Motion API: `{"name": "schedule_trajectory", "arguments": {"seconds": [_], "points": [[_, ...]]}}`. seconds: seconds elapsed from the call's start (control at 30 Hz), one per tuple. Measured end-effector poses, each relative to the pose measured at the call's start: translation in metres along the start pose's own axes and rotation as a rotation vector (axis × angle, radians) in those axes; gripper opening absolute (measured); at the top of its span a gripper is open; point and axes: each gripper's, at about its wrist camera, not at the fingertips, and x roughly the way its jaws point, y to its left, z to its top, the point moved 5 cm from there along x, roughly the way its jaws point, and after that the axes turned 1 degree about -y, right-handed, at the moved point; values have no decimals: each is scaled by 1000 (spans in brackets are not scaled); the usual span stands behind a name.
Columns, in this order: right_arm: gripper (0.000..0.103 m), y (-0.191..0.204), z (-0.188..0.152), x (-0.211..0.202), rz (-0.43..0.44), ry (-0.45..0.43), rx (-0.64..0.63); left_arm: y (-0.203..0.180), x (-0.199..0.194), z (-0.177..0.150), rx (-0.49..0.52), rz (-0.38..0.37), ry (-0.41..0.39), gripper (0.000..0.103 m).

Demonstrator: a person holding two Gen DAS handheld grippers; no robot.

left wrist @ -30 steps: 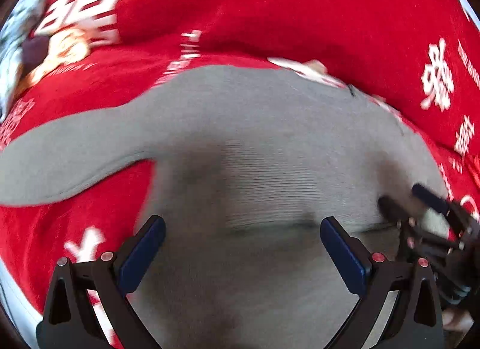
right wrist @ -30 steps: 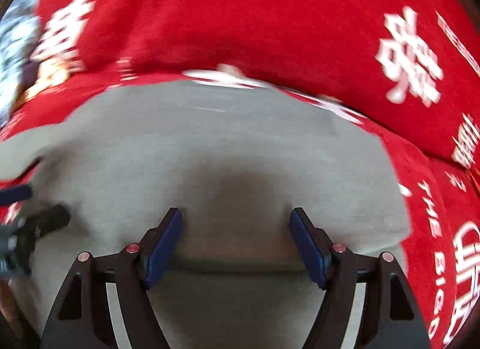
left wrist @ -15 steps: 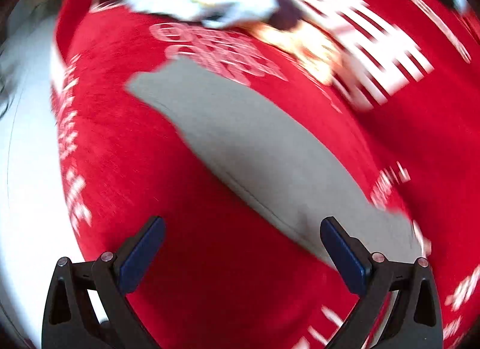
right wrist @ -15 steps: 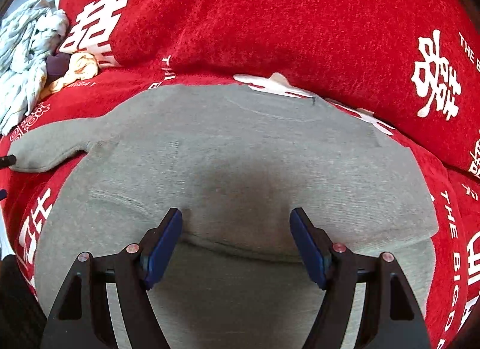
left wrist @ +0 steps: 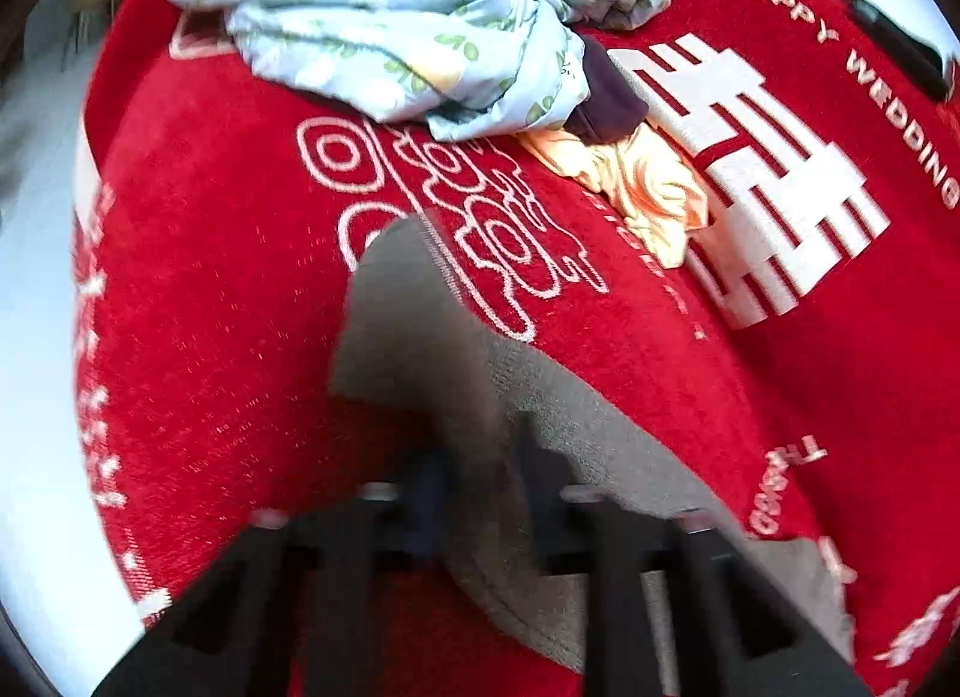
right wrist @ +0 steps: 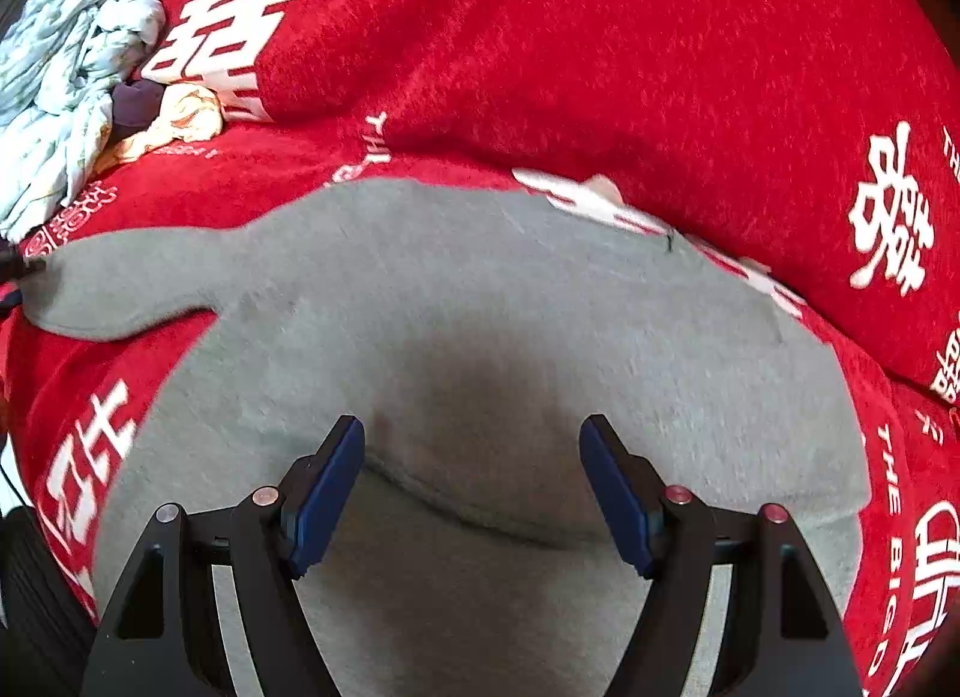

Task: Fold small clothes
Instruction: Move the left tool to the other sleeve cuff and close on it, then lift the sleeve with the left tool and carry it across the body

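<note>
The left tongs [left wrist: 474, 475] are clamping the soft grey sleeve [left wrist: 420, 331]. The right tongs [right wrist: 471, 481] are standing apart above the fuzzy grey sweater [right wrist: 480, 289], which is lying flat on the red plush blanket [right wrist: 570, 49].

Bright, fisheye-warped views; left view's foreground motion-blurred.

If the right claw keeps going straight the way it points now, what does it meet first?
Most likely the grey sweater: the right claw stands open above its body, nothing between. How far above is unclear.
</note>
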Motion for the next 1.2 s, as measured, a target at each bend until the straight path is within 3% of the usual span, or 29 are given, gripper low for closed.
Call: {"name": "schedule_trajectory", "arguments": {"seconds": [0.1, 0.27, 0.43, 0.6, 0.67, 0.73, 0.9, 1.2], "points": [[77, 16, 17, 2, 13, -12, -31, 4, -7, 0, -29, -42, -1, 12], [77, 60, 53, 27, 29, -9, -112, -12, -25, 2, 15, -72, -31, 11], [77, 105, 79, 74, 30, 48, -131, -32, -45, 0, 93, -68, -63, 11], [77, 148, 83, 106, 4, 115, -171, -53, -52, -4, 150, -89, -34, 11], [77, 164, 82, 104, 78, 124, -198, -66, -51, -9, 179, -96, -7, 11], [77, 173, 81, 95, 226, 144, -171, -82, -50, -17, 219, -104, 16, 11], [77, 135, 84, 67, 135, 78, -126, -130, -51, -44, 309, -129, 64, 11], [77, 5, 61, 31, 32, 59, 35, -219, -40, -108, 464, -144, 147, 11]]}}
